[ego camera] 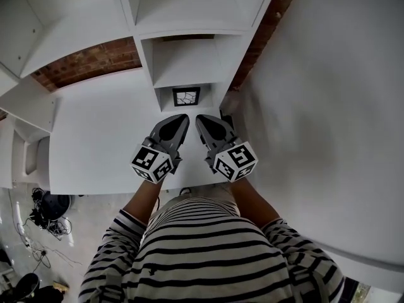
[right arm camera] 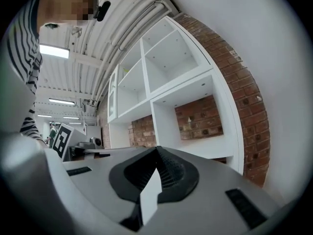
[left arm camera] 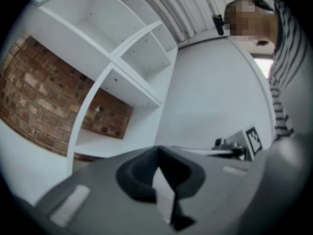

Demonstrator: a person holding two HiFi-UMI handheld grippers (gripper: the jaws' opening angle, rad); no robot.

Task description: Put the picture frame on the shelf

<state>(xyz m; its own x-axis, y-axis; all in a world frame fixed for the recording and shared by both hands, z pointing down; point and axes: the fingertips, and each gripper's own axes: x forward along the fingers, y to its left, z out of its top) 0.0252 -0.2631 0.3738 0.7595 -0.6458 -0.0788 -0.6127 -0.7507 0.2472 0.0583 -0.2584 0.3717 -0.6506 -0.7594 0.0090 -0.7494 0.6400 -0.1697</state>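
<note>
As fingers (right arm camera: 172,174) sit together, left gripper (ego camera: 182,119), right gripper (ego camera: 201,120), empty.

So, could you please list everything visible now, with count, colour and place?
brick wall: one, red-brown, at back
shelf: one, white, against the brick wall
frame: one, black, in a low shelf compartment
table: one, white, before the shelf
cables: a tangle, dark, floor at left
left gripper: one, grey, shut, empty
right gripper: one, grey, shut, empty
shirt: one, striped, at bottom
</note>
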